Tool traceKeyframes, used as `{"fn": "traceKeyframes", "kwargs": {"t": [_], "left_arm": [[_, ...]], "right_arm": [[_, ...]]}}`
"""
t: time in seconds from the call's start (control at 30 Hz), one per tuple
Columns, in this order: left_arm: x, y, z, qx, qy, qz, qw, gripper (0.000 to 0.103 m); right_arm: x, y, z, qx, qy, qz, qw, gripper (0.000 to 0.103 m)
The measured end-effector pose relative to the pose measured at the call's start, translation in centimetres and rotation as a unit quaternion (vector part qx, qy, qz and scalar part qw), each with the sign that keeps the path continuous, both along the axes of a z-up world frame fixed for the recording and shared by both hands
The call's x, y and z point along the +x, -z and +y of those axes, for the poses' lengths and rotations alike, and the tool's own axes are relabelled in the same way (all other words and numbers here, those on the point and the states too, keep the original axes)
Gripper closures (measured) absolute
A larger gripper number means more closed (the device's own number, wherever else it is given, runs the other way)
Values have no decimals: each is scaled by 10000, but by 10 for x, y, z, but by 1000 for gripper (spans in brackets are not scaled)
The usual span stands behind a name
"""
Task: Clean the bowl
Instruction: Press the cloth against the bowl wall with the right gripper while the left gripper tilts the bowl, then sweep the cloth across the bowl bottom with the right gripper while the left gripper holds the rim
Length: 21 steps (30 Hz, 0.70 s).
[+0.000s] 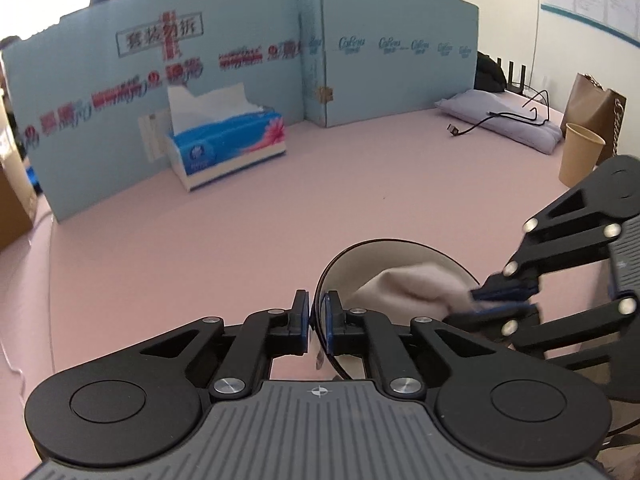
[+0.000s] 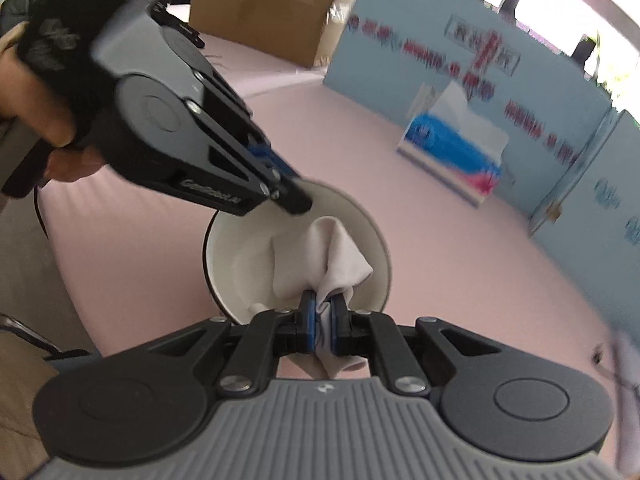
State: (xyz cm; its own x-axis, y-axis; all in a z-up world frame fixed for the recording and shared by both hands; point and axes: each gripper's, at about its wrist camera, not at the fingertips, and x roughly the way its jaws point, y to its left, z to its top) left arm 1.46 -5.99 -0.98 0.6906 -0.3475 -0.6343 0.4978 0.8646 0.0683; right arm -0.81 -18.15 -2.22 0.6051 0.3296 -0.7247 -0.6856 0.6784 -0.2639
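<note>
Bowl (image 1: 400, 256) sits on the pink tabletop (image 1: 240, 240), near its front edge; white inside, dark rim.

Left tool (image 1: 318, 322): clenched on the bowl's near rim, one finger pad outside the wall, the other inside. In the right wrist view the same tool (image 2: 298, 200) comes in from upper left and meets the far rim of the bowl (image 2: 240, 256), with the person's hand (image 2: 36, 92) behind it.

Right tool (image 2: 320, 320): pinching a bunched pale cloth (image 2: 332, 256) between its blue pads; a fold of cloth hangs out below the fingers. The free part of the cloth lies inside the bowl against the white inner wall. In the left wrist view the right tool (image 1: 502, 300) enters from the right, its tips over the bowl's right side, cloth (image 1: 404, 286) filling much of the interior.

Background (motion-blurred in the right view): tissue box (image 1: 228, 140) standing near the light blue cardboard screen (image 1: 380, 72), well apart from the bowl. Paper cup (image 1: 580, 154) at right edge, black cable (image 1: 500, 118) lying over a lavender cushion (image 1: 516, 124).
</note>
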Motion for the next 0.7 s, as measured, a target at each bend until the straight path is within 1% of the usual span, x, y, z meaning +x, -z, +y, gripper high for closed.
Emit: {"fn": "traceKeyframes", "kwargs": {"t": [0.1, 0.13, 0.23, 0.57, 0.63, 0.7], "left_arm": [[-7, -3, -5, 17, 109, -144, 9998, 90], [-8, -5, -6, -30, 160, -168, 9997, 89], [-8, -8, -6, -171, 271, -160, 9994, 88], [-8, -5, -5, -319, 314, -158, 9989, 87], [-8, -6, -4, -361, 326, -156, 9987, 87], [-8, -6, -4, -379, 336, -154, 9986, 87]], "right_arm": [[2, 3, 2, -176, -3, -41, 9998, 95], [2, 4, 3, -235, -5, -54, 9997, 95], [4, 6, 5, -412, -8, -95, 9991, 95], [10, 15, 13, -990, -17, -231, 9948, 95], [13, 13, 12, -900, 54, -257, 9956, 95], [19, 9, 10, -685, 167, -298, 9971, 95]]}}
